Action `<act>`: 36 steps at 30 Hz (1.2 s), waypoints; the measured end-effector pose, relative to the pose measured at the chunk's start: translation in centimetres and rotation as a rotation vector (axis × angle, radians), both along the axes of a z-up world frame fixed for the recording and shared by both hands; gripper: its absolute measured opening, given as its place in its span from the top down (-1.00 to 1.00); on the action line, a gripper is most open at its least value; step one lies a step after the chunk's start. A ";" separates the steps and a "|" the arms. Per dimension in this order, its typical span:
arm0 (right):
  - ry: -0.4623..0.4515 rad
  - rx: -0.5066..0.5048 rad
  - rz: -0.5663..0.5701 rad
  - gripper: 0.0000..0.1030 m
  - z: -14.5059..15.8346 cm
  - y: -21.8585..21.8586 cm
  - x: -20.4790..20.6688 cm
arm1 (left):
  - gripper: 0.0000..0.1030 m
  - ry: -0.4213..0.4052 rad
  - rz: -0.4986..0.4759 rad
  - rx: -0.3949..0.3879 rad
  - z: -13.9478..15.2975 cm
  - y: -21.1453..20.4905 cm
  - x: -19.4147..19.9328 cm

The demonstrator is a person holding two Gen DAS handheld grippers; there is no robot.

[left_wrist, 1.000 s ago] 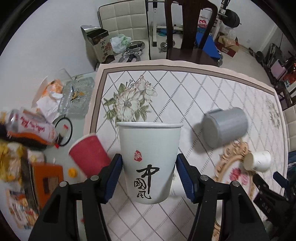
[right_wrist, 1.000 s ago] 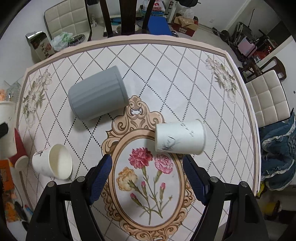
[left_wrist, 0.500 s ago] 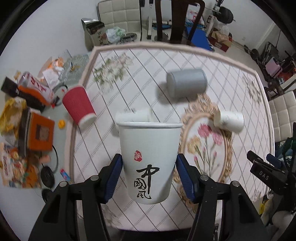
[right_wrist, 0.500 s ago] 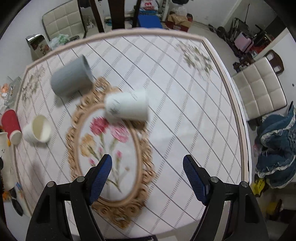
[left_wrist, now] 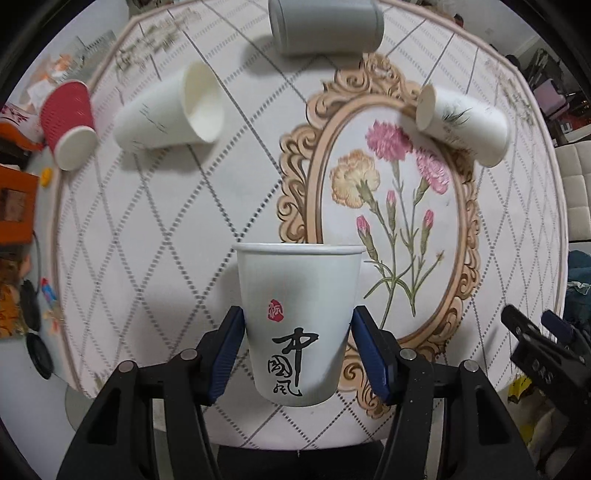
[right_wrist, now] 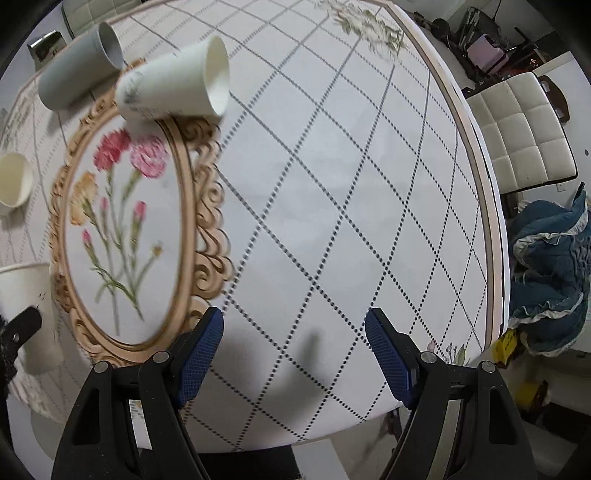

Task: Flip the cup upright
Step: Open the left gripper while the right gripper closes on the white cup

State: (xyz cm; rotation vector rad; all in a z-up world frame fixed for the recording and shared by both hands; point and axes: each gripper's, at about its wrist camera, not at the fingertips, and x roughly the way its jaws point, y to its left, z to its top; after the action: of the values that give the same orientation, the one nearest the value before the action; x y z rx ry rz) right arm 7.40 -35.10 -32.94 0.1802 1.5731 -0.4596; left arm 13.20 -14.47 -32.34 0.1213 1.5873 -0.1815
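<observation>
My left gripper (left_wrist: 297, 350) is shut on a white paper cup with black calligraphy (left_wrist: 297, 317), held upright, mouth up, above the near part of the table. It also shows at the left edge of the right wrist view (right_wrist: 27, 310). Two white paper cups lie on their sides on the table: one at the left (left_wrist: 170, 107), one by the floral oval at the right (left_wrist: 465, 123), also seen in the right wrist view (right_wrist: 173, 86). A grey cup (left_wrist: 323, 26) lies on its side further back. My right gripper (right_wrist: 293, 350) is open and empty over the tablecloth.
A red cup (left_wrist: 68, 123) stands mouth down at the table's left edge beside clutter. The tablecloth (right_wrist: 332, 184) has a floral oval frame (left_wrist: 388, 206). A white padded chair (right_wrist: 521, 136) and blue bedding (right_wrist: 550, 273) lie beyond the table's right edge.
Both grippers have moved back and lower toward the table's near edge, so the lying cups look larger. The left gripper still holds the calligraphy cup upright. The right gripper stays open.
</observation>
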 end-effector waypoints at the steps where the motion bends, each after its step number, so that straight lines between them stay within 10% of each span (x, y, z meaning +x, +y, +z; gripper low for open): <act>1: 0.004 0.000 -0.001 -0.57 -0.2 -0.2 -0.1 | -0.10 0.006 0.003 0.005 -0.5 -0.2 0.2; 14: -0.004 0.005 0.000 -0.57 -0.4 -1.3 0.7 | -0.20 0.023 -0.010 0.034 -2.3 -0.9 1.6; 19: -0.015 0.003 -0.001 -0.57 -0.1 -1.1 1.2 | -0.94 0.001 -0.010 0.049 -1.9 -0.5 2.6; 36: -0.010 0.012 -0.010 -0.57 -0.2 -1.5 0.8 | -0.94 -0.032 -0.011 0.056 -0.8 0.1 2.8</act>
State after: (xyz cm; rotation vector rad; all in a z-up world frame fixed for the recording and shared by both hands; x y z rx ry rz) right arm 8.17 -36.65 -33.12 0.1992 1.5661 -0.4559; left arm 15.95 -14.37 -33.17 0.1756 1.5606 -0.1426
